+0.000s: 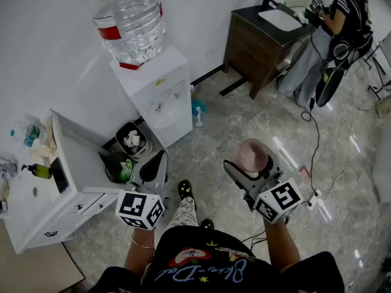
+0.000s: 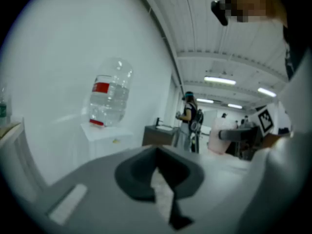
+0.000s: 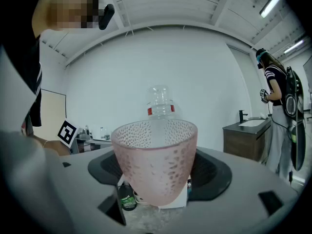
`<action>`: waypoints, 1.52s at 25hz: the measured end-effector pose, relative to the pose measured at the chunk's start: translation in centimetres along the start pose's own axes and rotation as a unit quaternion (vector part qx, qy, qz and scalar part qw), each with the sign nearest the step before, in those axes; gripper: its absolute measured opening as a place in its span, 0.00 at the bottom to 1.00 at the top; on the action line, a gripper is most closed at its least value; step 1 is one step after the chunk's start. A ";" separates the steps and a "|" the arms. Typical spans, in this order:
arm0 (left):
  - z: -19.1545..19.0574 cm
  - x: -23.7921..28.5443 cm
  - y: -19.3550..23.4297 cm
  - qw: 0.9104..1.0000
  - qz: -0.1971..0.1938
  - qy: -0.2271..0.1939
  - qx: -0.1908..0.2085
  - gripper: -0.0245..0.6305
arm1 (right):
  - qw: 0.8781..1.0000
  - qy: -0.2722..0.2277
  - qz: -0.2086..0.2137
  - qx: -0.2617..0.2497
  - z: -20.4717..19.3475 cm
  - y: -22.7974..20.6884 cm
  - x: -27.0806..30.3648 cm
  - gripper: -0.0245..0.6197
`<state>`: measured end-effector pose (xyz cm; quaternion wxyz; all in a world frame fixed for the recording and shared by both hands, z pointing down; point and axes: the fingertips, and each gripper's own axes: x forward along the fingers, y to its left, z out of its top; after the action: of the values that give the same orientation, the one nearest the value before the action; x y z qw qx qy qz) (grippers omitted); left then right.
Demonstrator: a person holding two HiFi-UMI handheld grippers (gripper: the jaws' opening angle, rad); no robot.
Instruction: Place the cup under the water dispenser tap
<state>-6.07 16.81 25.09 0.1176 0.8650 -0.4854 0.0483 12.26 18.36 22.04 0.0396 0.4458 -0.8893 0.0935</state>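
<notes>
Worktop (image 1: 36, 194): one white unit at your left. It carries a small green bottle (image 1: 40, 171) and other small things, too small to name.
Vanity (image 1: 263, 38): one dark wooden cabinet with a white sink on top, far at the right. A person (image 1: 342, 17) stands beside it.
Water dispenser (image 1: 160, 93): one white body against the wall, in front of you and a little to the left.
Water bottle (image 1: 129, 20): one clear bottle with a red band, standing upside down on the dispenser. You cannot tell its level.
Bins (image 1: 131, 140): two, between the worktop and the dispenser. The farther one holds white crumpled pieces; the nearer one has a dark liner and something green inside.
Left gripper (image 1: 154, 166) (image 2: 161, 179): your jaws are together, with nothing between them.
Right gripper (image 1: 247, 173) (image 3: 156, 179): your jaws are closed on the lower part of the cup.
Cup (image 1: 252, 155) (image 3: 155, 162): one, pink and dimpled, upright. You hold it over the floor, well apart from the dispenser and to its right. The bottle shows through its wall.
</notes>
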 end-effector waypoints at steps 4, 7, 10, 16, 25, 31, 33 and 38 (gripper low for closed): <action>0.8 5.2 3.6 1.000 -0.020 -0.002 0.003 0.03 | 1.000 0.006 -0.007 -0.007 0.3 -3.1 6.4 0.62; 1.3 8.5 6.5 0.999 -0.031 -0.011 0.013 0.03 | 1.000 0.005 -0.014 -0.009 0.5 -5.0 11.6 0.62; 0.7 11.2 9.1 0.999 -0.045 -0.015 0.008 0.03 | 1.000 0.002 -0.018 -0.006 -0.3 -6.4 16.6 0.62; -4.8 16.2 13.8 0.999 -0.044 0.016 -0.022 0.03 | 0.999 0.033 0.011 -0.021 -6.7 -7.8 26.7 0.62; -14.6 20.4 17.3 0.997 -0.025 0.039 -0.068 0.03 | 0.994 0.098 0.030 -0.039 -22.2 -9.1 35.4 0.62; -20.6 20.4 17.9 0.994 -0.010 0.063 -0.090 0.03 | 0.996 0.090 -0.001 -0.017 -30.2 -11.7 40.2 0.62; -22.4 20.1 17.9 0.992 -0.004 0.074 -0.103 0.03 | 0.995 0.093 -0.001 -0.021 -32.3 -12.3 42.1 0.62; -25.6 19.0 17.5 0.989 -0.001 0.096 -0.116 0.03 | 0.996 0.076 0.023 -0.030 -34.9 -12.5 45.7 0.62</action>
<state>-10.19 -1.32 56.38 0.2630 0.8375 -0.4733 0.0740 -5.57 -17.87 64.87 0.1179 0.4153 -0.8963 0.1008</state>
